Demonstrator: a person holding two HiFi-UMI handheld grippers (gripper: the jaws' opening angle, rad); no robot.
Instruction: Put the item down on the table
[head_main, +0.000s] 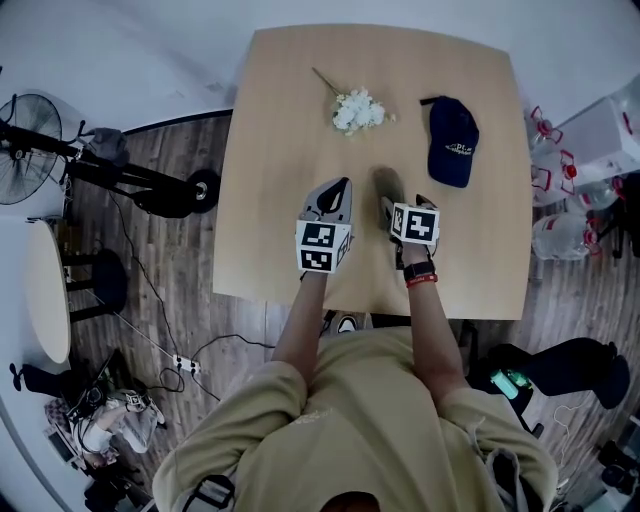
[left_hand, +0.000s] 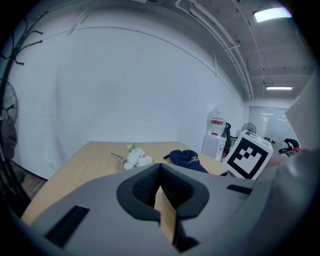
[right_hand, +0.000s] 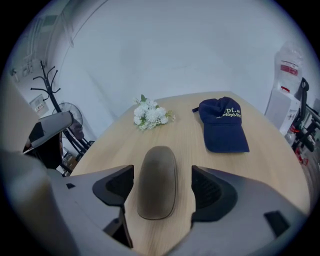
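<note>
A grey-brown oval item (right_hand: 157, 181) lies flat on the wooden table (head_main: 280, 150), near the front middle (head_main: 388, 186). My right gripper (right_hand: 162, 189) stands open around it, a jaw on either side, with a gap of table showing between each pad and the item. In the head view the right gripper (head_main: 403, 205) sits low over the table. My left gripper (head_main: 338, 190) is just left of it, its jaws shut with nothing held (left_hand: 160, 170).
White artificial flowers (head_main: 357, 110) and a navy cap (head_main: 452, 140) lie further back on the table. Water bottles (head_main: 560, 200) stand on the floor to the right. To the left are a fan (head_main: 25, 130), a white round table (head_main: 45, 290) and cables.
</note>
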